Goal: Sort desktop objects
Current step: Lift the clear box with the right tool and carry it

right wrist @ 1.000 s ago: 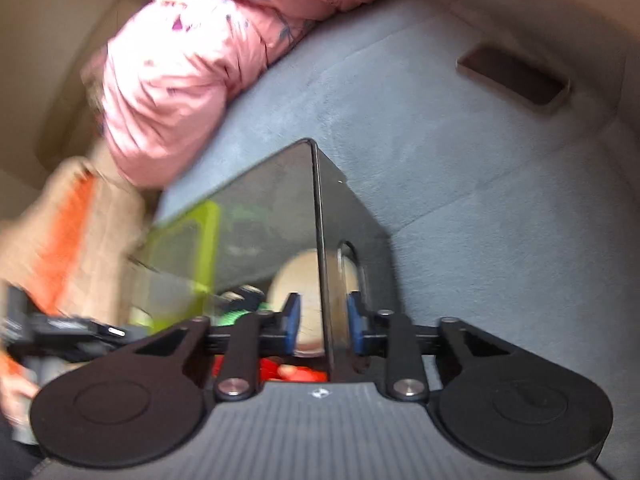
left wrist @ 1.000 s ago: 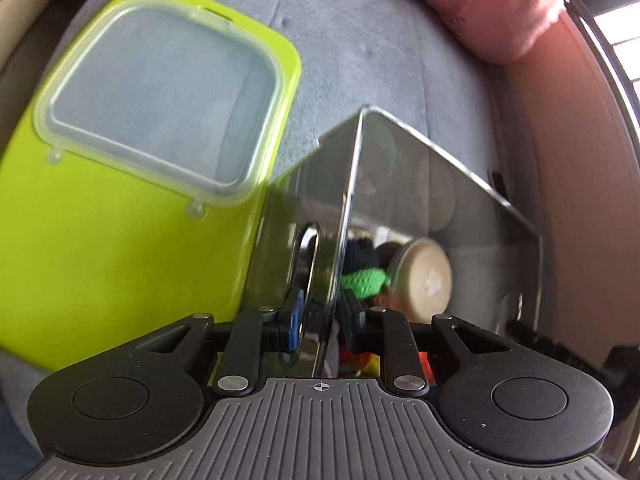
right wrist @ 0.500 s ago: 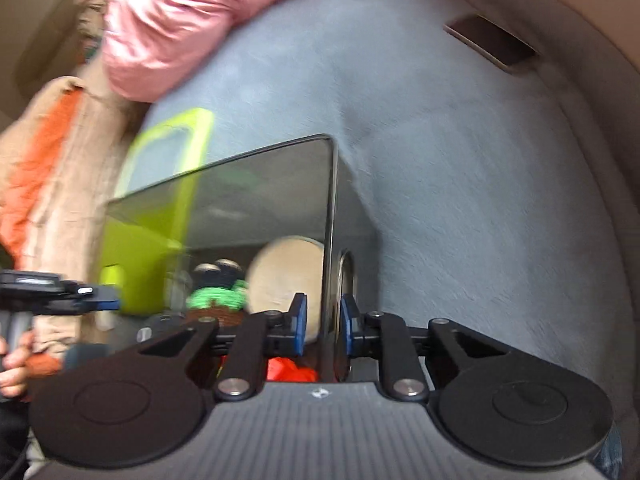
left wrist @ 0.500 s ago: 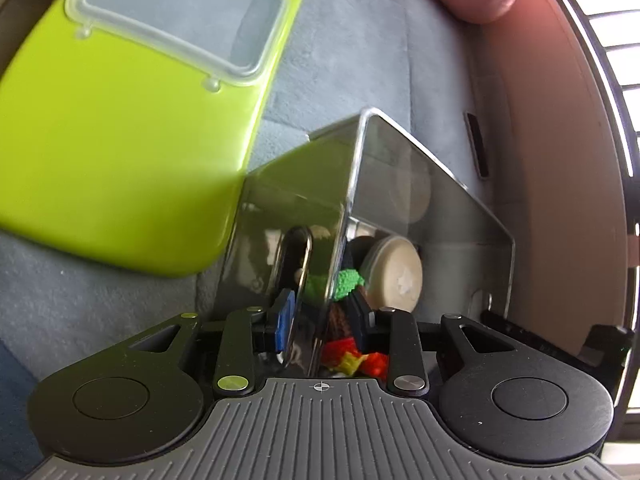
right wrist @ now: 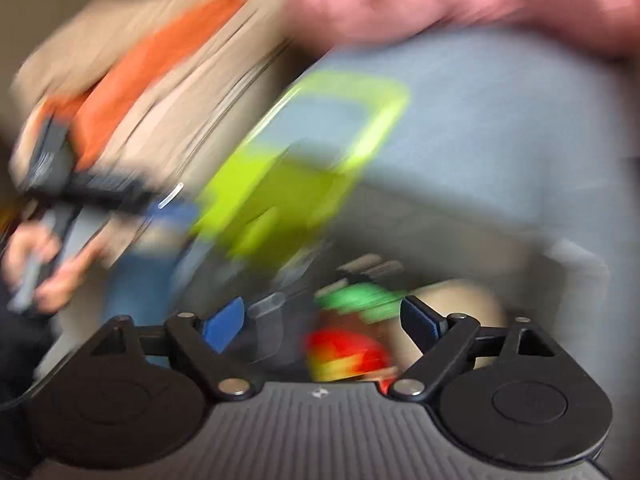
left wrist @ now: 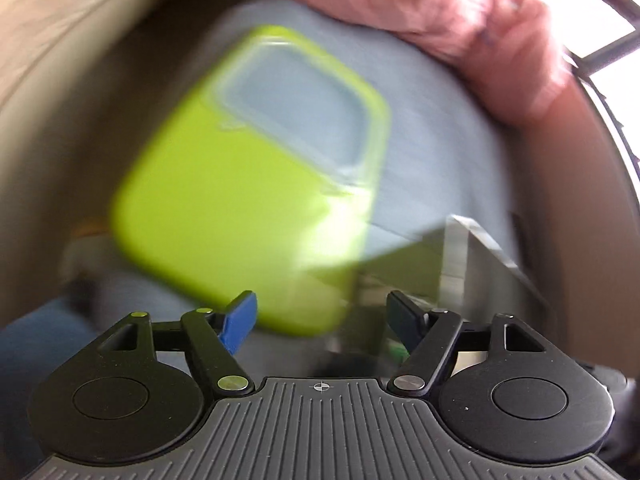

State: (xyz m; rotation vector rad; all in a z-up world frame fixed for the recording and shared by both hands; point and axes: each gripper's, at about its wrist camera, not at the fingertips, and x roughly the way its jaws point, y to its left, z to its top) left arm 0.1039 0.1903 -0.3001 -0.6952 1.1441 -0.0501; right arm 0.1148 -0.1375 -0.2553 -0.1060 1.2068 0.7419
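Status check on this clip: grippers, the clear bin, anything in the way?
Left gripper opening, nothing between its fingers. Right gripper opening, clear of the bin. Clear bin down on the grey cushion, toys inside. Green lid alongside; frames blurred.

A home: grey sofa point(left wrist: 432, 152), pink cushion point(left wrist: 440, 12)

You have one lime-green lid point(left wrist: 240, 216), one clear bin point(left wrist: 472, 264), and one pink garment point(left wrist: 460, 12).

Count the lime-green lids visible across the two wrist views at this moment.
1. The lime-green lid with a clear window lies on the grey cushion, left of the clear box; the blurred right wrist view shows that same lid. Blur could hide others.
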